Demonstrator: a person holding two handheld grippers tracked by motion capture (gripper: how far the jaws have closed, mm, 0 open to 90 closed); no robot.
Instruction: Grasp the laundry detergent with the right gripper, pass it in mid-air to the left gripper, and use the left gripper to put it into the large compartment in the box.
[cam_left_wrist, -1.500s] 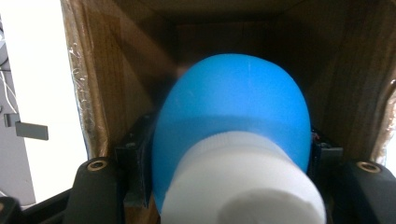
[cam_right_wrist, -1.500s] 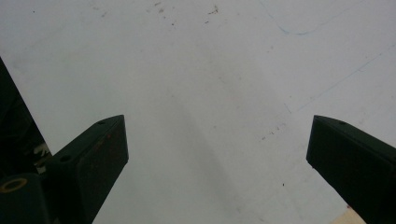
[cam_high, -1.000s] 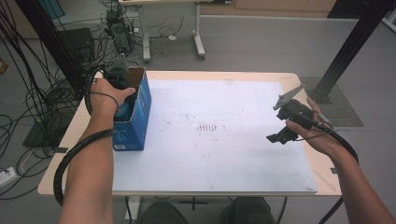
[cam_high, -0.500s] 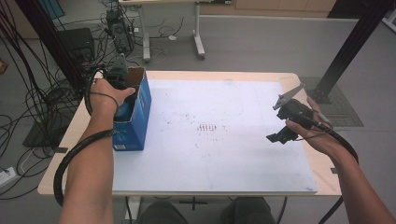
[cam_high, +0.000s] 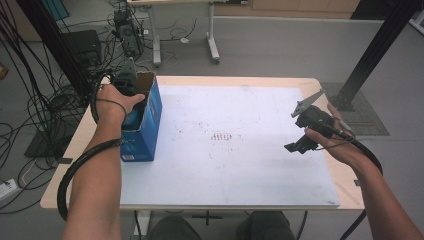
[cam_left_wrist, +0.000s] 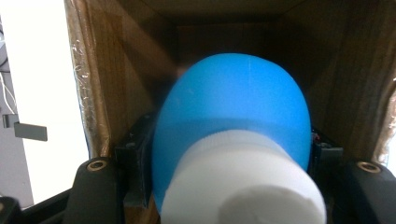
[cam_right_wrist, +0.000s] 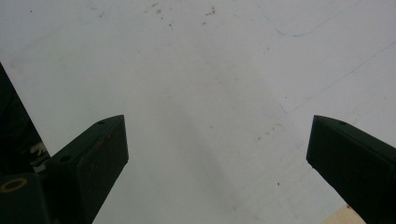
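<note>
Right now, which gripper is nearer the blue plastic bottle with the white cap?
Left. The left gripper clamps the blue bottle inside the blue cardboard box; the right gripper hovers open across the table.

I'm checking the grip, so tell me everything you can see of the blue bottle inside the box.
The blue bottle looks like smooth, rounded plastic with a white ribbed cap facing the camera. It sits inside the open cardboard box, brown within and blue outside, at the table's left. The left gripper clamps it from both sides, a black jaw on each flank.
</note>
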